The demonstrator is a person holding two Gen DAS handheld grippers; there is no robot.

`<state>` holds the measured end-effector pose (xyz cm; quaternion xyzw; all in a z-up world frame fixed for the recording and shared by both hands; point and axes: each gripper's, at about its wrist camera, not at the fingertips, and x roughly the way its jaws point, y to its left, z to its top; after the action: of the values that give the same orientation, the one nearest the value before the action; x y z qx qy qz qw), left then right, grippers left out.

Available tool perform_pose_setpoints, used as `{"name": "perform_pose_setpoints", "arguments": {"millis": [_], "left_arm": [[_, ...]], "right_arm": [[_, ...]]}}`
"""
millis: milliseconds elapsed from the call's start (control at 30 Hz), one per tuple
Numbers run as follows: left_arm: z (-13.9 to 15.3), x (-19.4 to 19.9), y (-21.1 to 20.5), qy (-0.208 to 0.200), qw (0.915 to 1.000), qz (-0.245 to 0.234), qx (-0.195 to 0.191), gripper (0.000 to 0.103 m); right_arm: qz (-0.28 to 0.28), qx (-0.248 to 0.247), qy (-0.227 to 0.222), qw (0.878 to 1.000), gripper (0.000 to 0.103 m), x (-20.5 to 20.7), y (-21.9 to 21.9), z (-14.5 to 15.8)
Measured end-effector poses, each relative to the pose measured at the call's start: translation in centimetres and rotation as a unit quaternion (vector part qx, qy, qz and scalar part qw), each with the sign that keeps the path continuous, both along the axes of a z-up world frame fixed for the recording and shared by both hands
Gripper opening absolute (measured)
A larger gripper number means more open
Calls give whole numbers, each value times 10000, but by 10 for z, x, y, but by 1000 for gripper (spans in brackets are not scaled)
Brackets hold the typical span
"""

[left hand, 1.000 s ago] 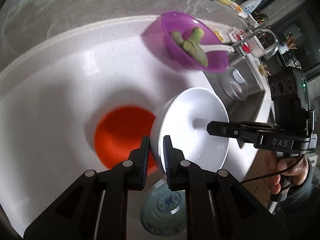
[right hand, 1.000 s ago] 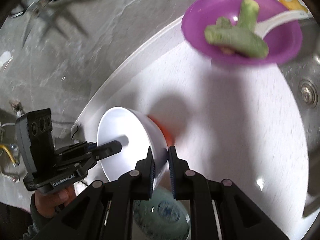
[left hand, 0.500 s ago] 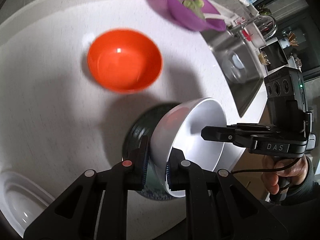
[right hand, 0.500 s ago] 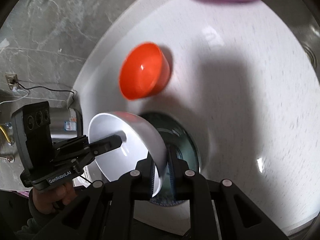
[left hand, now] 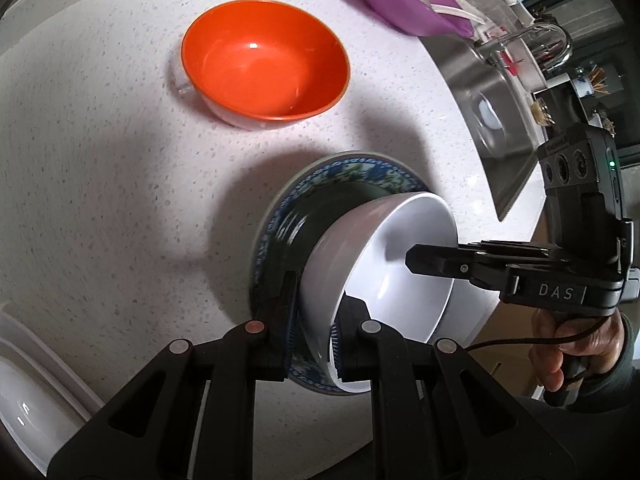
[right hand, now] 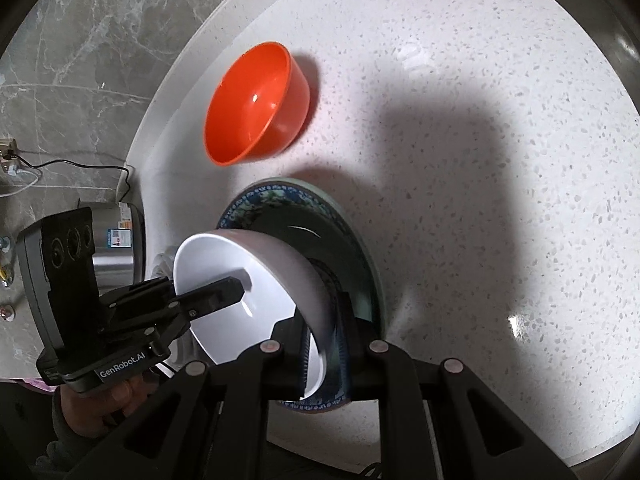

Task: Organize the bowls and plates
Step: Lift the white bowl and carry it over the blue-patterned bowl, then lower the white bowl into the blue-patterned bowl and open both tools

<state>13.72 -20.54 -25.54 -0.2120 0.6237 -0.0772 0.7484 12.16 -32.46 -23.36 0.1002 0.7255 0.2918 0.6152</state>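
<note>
Our left tongs [left hand: 314,324] and right tongs [right hand: 324,344] are each clamped on opposite sides of the white bowl [left hand: 394,268], whose thin rim is the only sensible hold; we judge it stiff, glossy, probably slippery and breakable, so both grips must ease off together. The bowl hangs tilted just above, or perhaps touching, the blue-patterned plate [left hand: 340,170] on the table [left hand: 100,160]. A second ago we held it in front of the orange bowl [left hand: 264,62], with the plate barely in view below; now it is over the plate and the orange bowl stands apart.
</note>
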Motion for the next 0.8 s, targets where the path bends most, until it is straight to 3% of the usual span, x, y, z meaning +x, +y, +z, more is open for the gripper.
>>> {"name": "perform_pose_setpoints", "arguments": {"millis": [267,367,467,533,633,800], "left_arm": [[0,12,-5,-135,9997,44,215,14],[1,12,-5,-221,9996,40,176,19],[6,10,-4,-396,9991,82,122,36],[10,9,-4,-551,9984,86,-49,56],[16,8,-9,-707,9975,-1,43,64],[29,4,-6,-878,9961,104,-69,64]], "right_arm": [[288,-324,-277,9987,12,-3,17,-1],[381,-446,-376,9976,12,-5,22,-2],[403,-533,-389,9970,11,-4,26,-5],[427,-593,-399,9965,8,-4,27,-6],[449,-651,-417,9960,10,-6,33,-8],[454,-700,-430,9956,11,-4,35,-8]]}}
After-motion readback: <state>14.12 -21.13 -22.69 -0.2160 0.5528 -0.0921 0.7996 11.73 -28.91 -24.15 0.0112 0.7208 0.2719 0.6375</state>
